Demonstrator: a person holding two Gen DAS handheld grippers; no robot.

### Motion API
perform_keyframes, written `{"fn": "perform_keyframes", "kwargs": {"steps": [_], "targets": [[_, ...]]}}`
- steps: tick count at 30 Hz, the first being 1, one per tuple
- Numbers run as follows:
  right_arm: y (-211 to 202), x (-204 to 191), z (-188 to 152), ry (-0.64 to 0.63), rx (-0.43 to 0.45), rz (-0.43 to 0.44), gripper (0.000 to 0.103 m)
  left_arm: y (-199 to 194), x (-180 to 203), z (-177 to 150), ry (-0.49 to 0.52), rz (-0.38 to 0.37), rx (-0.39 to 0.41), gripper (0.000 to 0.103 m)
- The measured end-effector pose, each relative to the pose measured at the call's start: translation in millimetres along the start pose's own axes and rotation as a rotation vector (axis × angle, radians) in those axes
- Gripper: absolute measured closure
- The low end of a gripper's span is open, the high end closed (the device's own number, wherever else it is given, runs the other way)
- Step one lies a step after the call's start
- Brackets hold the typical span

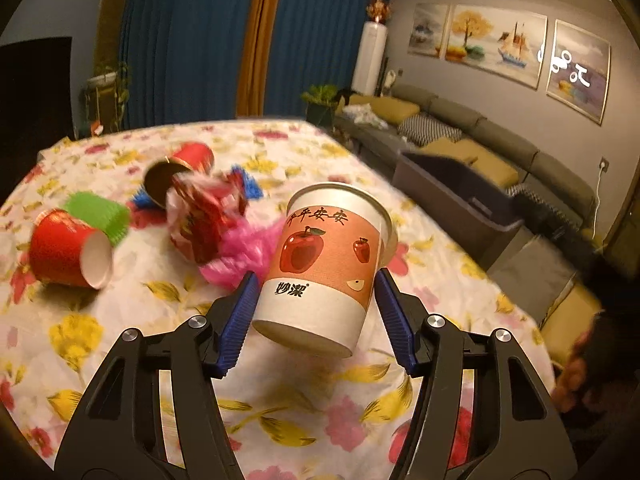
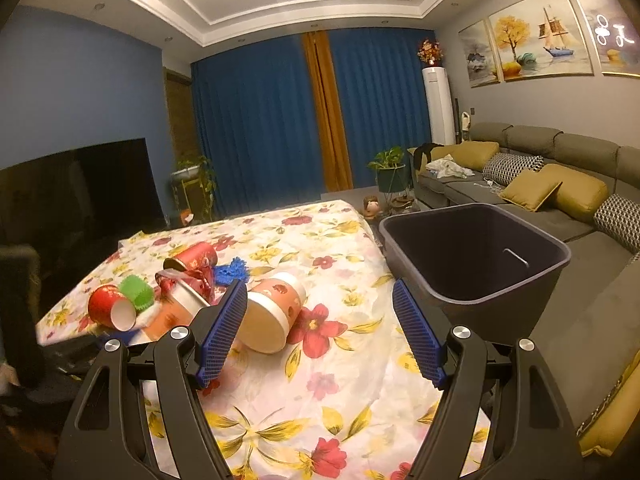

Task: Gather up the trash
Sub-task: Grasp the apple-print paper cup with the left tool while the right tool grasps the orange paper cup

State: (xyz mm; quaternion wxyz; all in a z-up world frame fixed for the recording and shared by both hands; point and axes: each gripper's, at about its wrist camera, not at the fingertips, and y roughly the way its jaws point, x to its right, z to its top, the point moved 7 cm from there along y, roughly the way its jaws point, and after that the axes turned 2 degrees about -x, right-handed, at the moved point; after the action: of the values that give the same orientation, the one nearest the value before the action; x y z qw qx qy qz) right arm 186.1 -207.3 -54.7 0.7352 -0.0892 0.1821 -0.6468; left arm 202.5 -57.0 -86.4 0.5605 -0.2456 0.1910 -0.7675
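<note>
The left tongs (image 1: 316, 304) clasp the apple-print paper cup (image 1: 324, 264) upright, seemingly just above the floral surface (image 1: 304, 412). The right tongs (image 2: 320, 332) gape empty beside a toppled cup (image 2: 272, 312), with the dark bin (image 2: 480, 264) near.

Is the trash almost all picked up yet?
Barely started. The bin looks empty. The left gripper grips one apple cup; the right gripper is open. Still on the table: a second apple cup, near red cup, far red cup, green liner, wrappers.
</note>
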Motion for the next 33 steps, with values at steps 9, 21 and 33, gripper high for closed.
{"fn": "perform_keyframes", "kwargs": {"steps": [9, 21, 33], "targets": [[40, -29, -6, -0.086, -0.071, 0.008, 0.030, -35, -34, 32, -0.076, 0.070, 0.123, 0.044], [93, -53, -23, -0.175, -0.193, -0.008, 0.043, -43, -53, 47, -0.104, 0.086, 0.169, 0.044], [118, -57, -28, -0.202, -0.265, -0.034, 0.081, -38, -58, 48, -0.118, 0.073, 0.155, 0.044]]}}
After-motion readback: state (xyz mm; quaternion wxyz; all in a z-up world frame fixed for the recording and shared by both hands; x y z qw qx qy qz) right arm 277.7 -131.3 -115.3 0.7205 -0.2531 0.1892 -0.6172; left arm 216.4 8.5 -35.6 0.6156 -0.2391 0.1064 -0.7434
